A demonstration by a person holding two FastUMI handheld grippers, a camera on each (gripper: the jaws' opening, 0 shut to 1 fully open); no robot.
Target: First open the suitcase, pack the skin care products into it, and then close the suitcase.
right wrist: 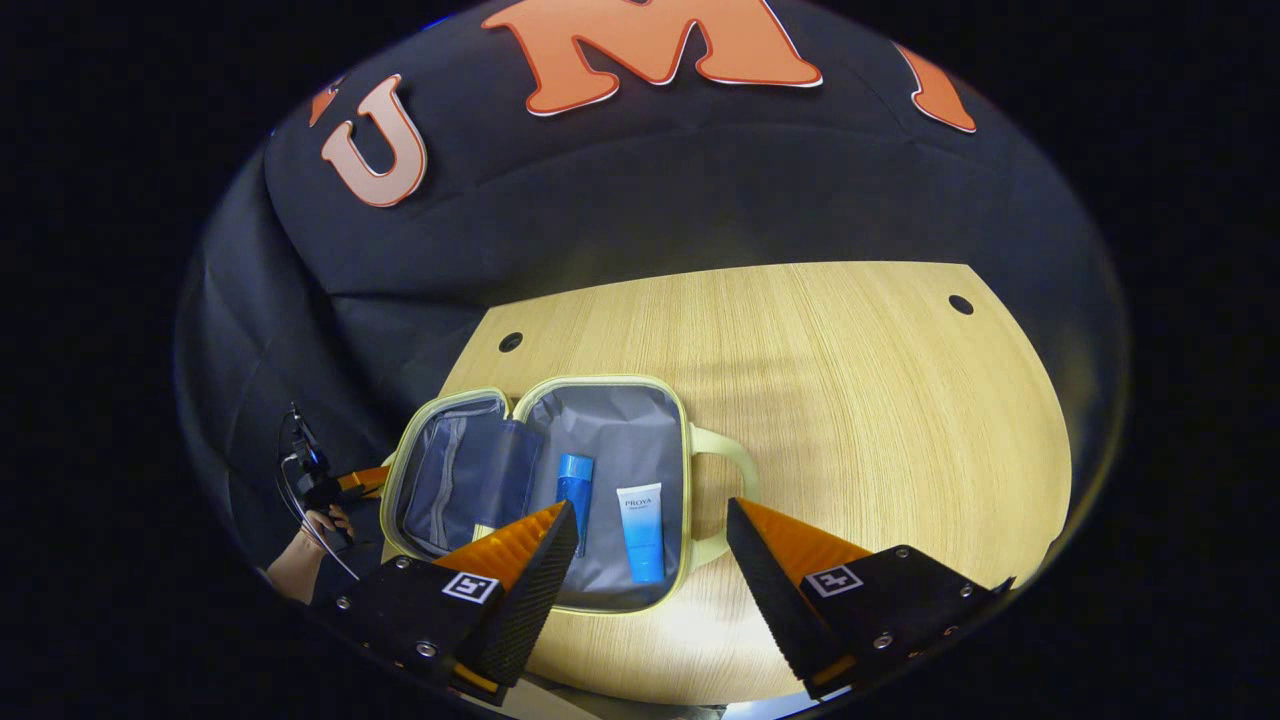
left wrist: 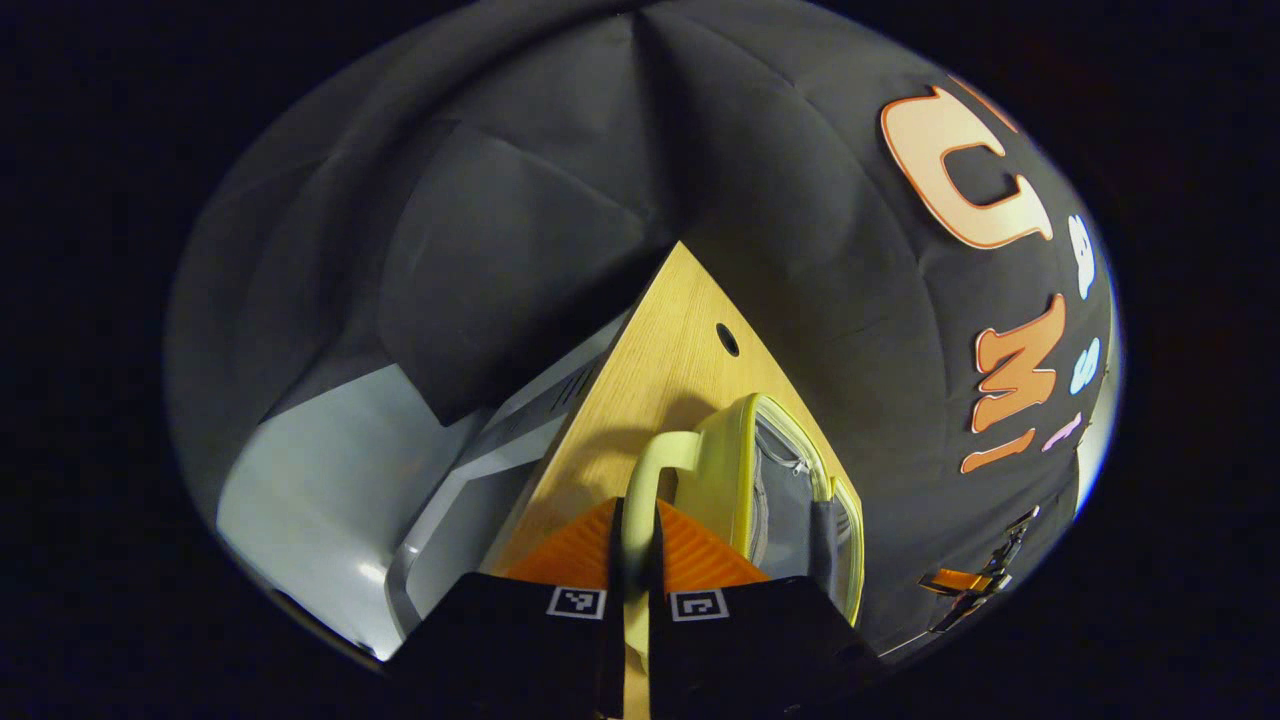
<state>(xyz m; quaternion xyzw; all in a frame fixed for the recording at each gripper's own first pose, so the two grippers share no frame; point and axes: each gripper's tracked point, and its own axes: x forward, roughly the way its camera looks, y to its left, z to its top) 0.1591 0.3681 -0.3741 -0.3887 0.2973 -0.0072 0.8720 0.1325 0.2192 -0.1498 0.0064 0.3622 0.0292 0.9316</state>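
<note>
The pale yellow suitcase [right wrist: 600, 590] lies open flat on the wooden table [right wrist: 850, 400], its grey lining facing up. Inside the right half lie a blue bottle [right wrist: 574, 490] and a white-and-blue tube [right wrist: 641, 530]. The left half has a zip pocket [right wrist: 445, 480]. My right gripper [right wrist: 650, 505] hangs open above the case's near edge, its orange fingers [right wrist: 520, 545] straddling the tube and one handle [right wrist: 735, 465]. My left gripper [left wrist: 640, 512] is shut on a pale yellow handle [left wrist: 655, 470] of the suitcase [left wrist: 790, 490], and appears at the case's left side [right wrist: 345, 482].
The table has round holes at its back corners [right wrist: 510, 342] [right wrist: 960, 304]. A hand [right wrist: 300, 560] holds the left gripper past the table's left edge. A grey-white floor or unit [left wrist: 330, 500] lies below the table edge. Bare wood spreads right of the case.
</note>
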